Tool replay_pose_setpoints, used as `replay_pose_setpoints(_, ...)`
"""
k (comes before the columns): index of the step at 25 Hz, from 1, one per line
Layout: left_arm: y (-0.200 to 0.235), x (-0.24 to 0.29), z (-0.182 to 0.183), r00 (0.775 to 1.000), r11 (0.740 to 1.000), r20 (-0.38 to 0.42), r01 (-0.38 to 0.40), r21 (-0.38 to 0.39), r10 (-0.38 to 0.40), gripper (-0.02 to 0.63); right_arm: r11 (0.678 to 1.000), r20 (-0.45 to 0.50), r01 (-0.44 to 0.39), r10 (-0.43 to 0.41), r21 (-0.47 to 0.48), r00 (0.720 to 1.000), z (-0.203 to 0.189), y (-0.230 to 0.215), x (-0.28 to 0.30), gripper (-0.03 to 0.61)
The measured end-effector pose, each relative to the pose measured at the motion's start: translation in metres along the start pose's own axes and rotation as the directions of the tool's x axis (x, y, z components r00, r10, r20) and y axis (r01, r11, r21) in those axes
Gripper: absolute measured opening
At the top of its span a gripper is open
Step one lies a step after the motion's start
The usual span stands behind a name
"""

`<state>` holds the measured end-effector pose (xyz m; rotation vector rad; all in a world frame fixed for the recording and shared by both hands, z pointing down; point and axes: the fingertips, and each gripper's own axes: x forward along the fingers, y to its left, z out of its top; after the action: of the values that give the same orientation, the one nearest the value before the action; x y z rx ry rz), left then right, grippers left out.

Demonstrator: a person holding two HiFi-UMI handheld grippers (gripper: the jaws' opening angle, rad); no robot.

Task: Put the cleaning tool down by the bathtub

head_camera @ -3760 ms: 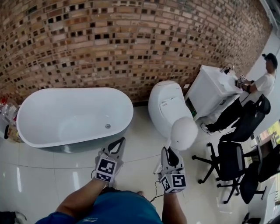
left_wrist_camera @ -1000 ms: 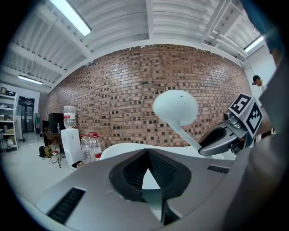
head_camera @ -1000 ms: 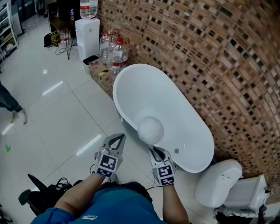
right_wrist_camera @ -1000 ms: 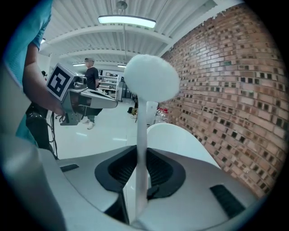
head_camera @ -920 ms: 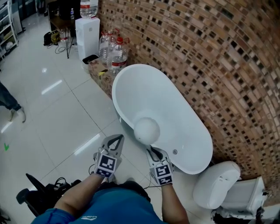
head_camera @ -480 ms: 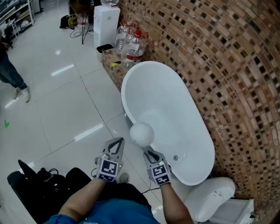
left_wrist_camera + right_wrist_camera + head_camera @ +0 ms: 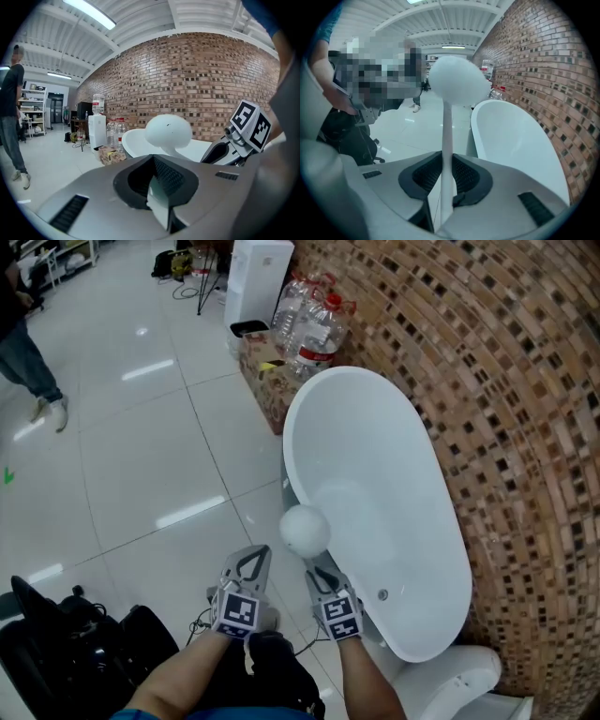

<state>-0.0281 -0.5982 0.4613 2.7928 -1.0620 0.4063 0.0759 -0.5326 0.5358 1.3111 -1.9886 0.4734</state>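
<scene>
The cleaning tool is a white brush with a round head on a thin white handle. My right gripper is shut on that handle, and the head stands up ahead of the jaws. The head hangs over the near rim of the white oval bathtub, which stands along the brick wall. My left gripper is just left of the right one, over the floor tiles, shut and holding nothing. In the left gripper view the brush head shows in front of the bathtub.
Large water bottles, a white dispenser and a cluttered box stand beyond the tub's far end. A white toilet is at the near end. Black bags lie at lower left. A person stands at far left.
Both grippers have sunk toward the floor beside the tub, the brush head coming down with the right one. The head view has drawn nearer and swung along the tub.
</scene>
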Motion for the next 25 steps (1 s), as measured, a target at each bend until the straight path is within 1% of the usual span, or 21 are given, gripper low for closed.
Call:
replay_pose_setpoints(7,0.001,0.053,-0.089,0.999,0.999,-0.035,-0.035,-0.032,0.034,-0.003,0.998,-0.045,-0.055,0.055,0.02,0.997,-0.069,-0.008,0.096,0.086)
replay_pose_setpoints(13,-0.007,0.097,-0.176,0.998,0.999,-0.049,-0.034,-0.023,0.033,-0.003,0.996,-0.115,-0.092,0.093,0.018,0.989,-0.148,-0.019,0.192,0.086)
replay_pose_setpoints(17,-0.005,0.125,-0.225,0.997,0.998,-0.06,-0.048,-0.037,0.046,-0.003,0.993,-0.173,-0.116,0.119,0.027,0.978,-0.2,-0.028,0.247,0.086)
replay_pose_setpoints(20,0.006,0.139,-0.259,0.997,0.997,-0.053,-0.065,-0.046,0.063,-0.003,0.991,-0.212,-0.131,0.136,0.038,0.968,-0.236,-0.027,0.286,0.086)
replay_pose_setpoints(23,0.016,0.152,-0.296,0.996,0.996,-0.055,-0.078,-0.039,0.076,-0.003,0.989,-0.249,-0.14,0.146,0.042,0.957,-0.27,-0.025,0.328,0.086)
replay_pose_setpoints(25,0.017,0.165,-0.323,0.995,0.997,-0.072,-0.067,-0.03,0.065,-0.003,0.989,-0.285,-0.138,0.146,0.05,0.947,-0.296,-0.025,0.358,0.086)
